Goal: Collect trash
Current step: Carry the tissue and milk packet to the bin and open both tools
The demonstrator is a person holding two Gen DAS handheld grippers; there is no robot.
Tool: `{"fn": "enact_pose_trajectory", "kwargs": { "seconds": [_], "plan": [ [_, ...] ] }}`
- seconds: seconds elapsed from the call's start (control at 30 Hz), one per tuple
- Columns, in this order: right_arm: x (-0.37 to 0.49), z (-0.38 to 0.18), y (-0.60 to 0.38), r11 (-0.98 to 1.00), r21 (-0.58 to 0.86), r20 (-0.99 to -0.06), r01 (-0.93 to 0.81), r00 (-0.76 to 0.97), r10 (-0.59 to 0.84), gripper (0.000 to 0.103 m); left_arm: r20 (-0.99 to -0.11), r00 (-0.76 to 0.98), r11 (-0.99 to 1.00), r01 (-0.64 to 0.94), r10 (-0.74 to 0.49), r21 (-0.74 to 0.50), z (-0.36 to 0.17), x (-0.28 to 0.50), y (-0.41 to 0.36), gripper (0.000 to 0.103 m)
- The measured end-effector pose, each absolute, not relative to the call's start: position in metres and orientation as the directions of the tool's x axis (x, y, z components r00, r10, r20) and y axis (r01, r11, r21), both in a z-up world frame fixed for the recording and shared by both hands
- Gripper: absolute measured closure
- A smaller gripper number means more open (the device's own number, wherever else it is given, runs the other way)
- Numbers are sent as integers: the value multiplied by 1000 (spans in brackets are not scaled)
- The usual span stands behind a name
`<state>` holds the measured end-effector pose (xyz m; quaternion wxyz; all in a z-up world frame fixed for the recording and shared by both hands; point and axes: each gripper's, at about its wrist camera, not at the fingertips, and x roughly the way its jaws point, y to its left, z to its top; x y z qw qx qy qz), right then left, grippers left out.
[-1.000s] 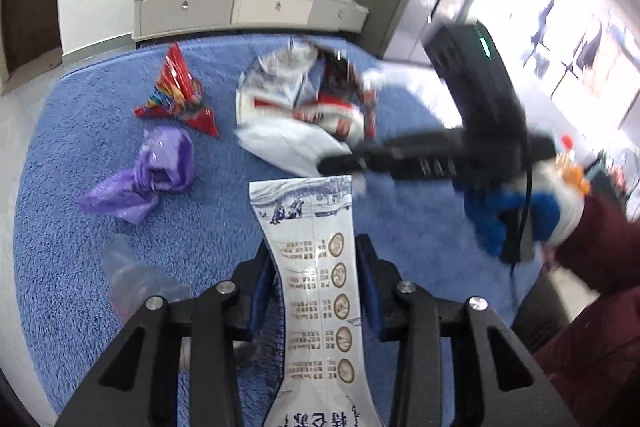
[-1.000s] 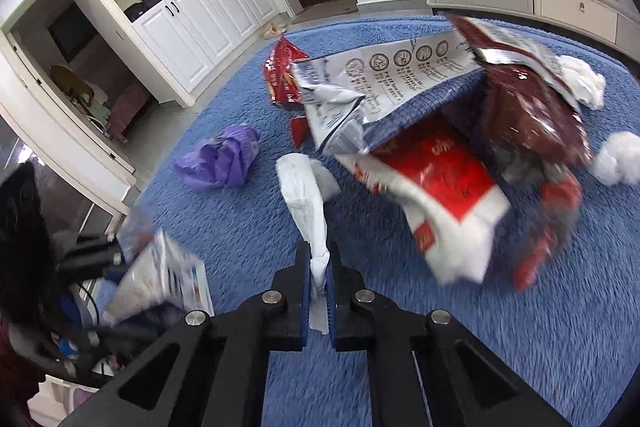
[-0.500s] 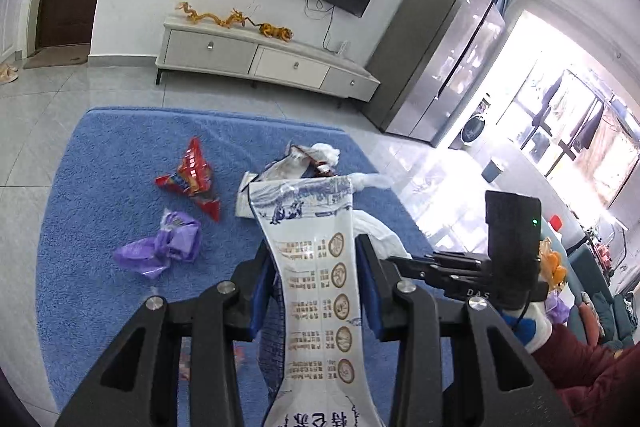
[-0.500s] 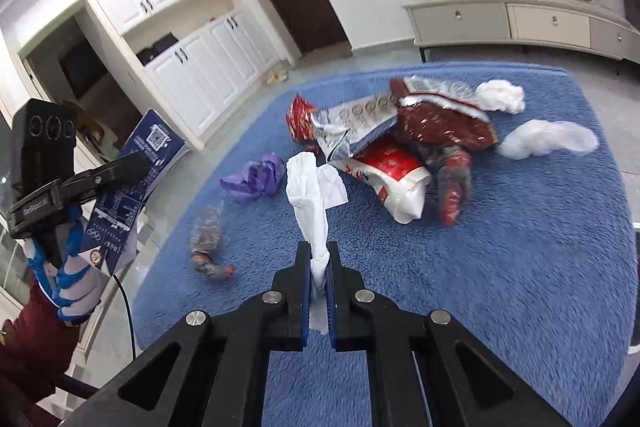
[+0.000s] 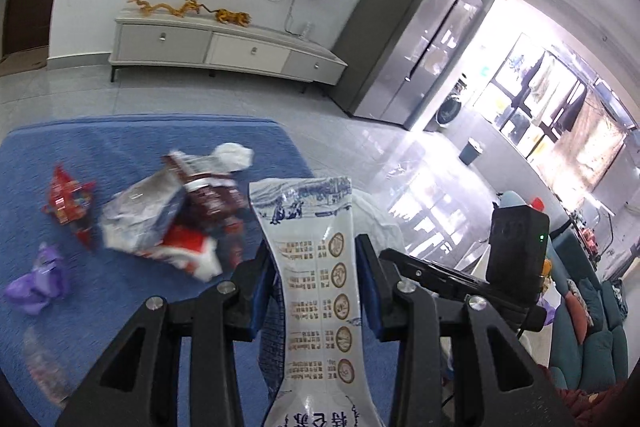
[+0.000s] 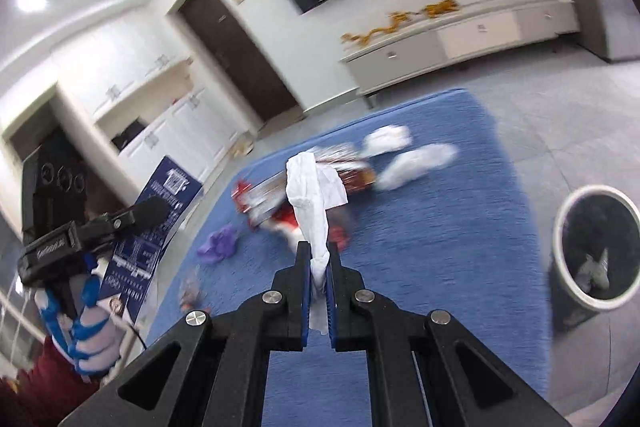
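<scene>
My left gripper [image 5: 316,263] is shut on a white printed food bag [image 5: 314,267] and holds it high above the blue rug [image 5: 132,135]. My right gripper [image 6: 319,263] is shut on a white crumpled tissue [image 6: 314,195], also raised. On the rug lies a pile of wrappers [image 5: 172,219], a red snack packet [image 5: 66,199], a purple bag [image 5: 36,281] and white tissues [image 6: 416,159]. A white trash bin [image 6: 592,247] stands on the floor right of the rug, with some trash inside.
A low TV cabinet [image 5: 224,47] stands against the far wall. A tall grey cabinet [image 5: 412,35] is at the right. A teal sofa [image 5: 588,339] is at the far right. White cupboards [image 6: 160,115] line the left wall.
Both grippers have risen far above the rug with their loads. The right wrist view has swung right, and the trash bin has come into sight.
</scene>
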<state>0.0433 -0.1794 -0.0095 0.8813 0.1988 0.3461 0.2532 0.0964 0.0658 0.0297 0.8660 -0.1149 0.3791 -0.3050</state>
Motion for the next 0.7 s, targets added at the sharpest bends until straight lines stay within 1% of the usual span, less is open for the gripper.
{"fn": "enact_pose_trajectory", "kwargs": {
  "seconds": [0.1, 0.3, 0.5, 0.7],
  "plan": [
    [50, -13, -214, 800, 557, -502, -224, 676, 539, 96, -601, 484, 767, 478, -636, -428, 27, 118, 16, 66],
    [70, -29, -289, 788, 616, -512, -3, 759, 402, 96, -641, 383, 721, 550, -665, -420, 10, 162, -92, 66],
    [93, -61, -354, 724, 658, -557, 207, 781, 283, 96, -684, 297, 690, 594, -667, -414, -17, 202, -182, 66],
    [108, -101, -403, 625, 681, -616, 381, 760, 208, 96, -723, 249, 692, 593, -644, -412, -49, 244, -249, 66]
  ]
}}
